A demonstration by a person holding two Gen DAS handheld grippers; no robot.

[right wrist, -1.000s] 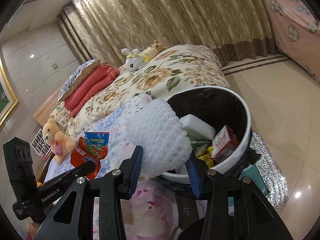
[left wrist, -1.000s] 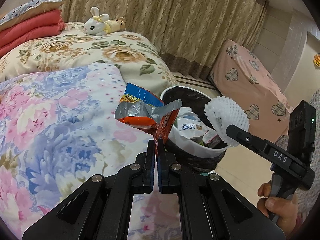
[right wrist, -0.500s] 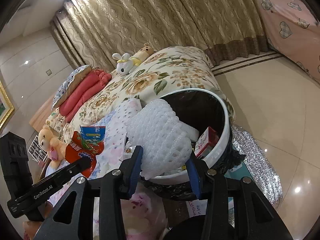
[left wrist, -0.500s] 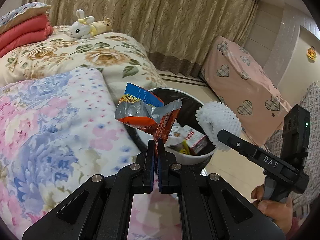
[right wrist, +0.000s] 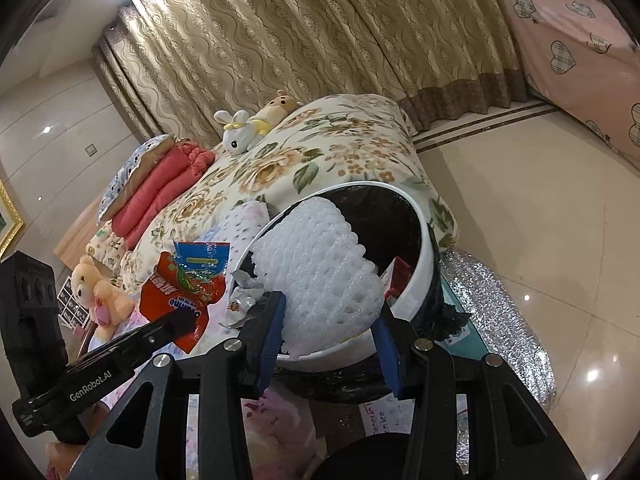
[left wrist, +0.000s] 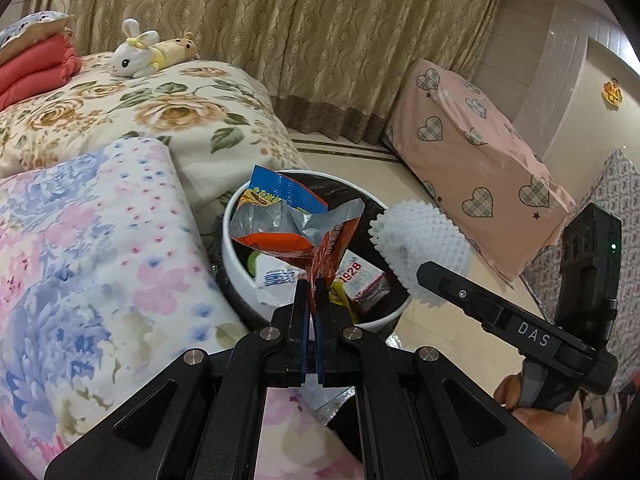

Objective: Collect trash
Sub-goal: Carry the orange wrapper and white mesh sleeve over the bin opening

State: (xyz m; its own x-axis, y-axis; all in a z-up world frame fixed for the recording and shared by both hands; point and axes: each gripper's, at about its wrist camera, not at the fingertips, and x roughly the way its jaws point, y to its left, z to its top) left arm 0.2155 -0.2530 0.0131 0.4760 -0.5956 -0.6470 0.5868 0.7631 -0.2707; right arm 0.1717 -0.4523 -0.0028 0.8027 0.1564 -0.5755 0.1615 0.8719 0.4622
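Note:
My left gripper is shut on a red, blue and silver snack wrapper and holds it over the near rim of the white trash bin. My right gripper is shut on a white foam fruit net and holds it above the bin's mouth. The net also shows in the left wrist view, at the bin's right edge. The wrapper shows in the right wrist view, left of the bin. The bin has a black liner and holds cartons and wrappers.
The bin stands on the floor against a bed with a floral quilt. Plush toys lie further up the bed. A pink heart-patterned cover drapes furniture to the right. A silver foil mat lies under the bin.
Both grippers have moved in over the bin with their loads. The wrapper now hangs over the bin's near rim and the foam net sits over its mouth.

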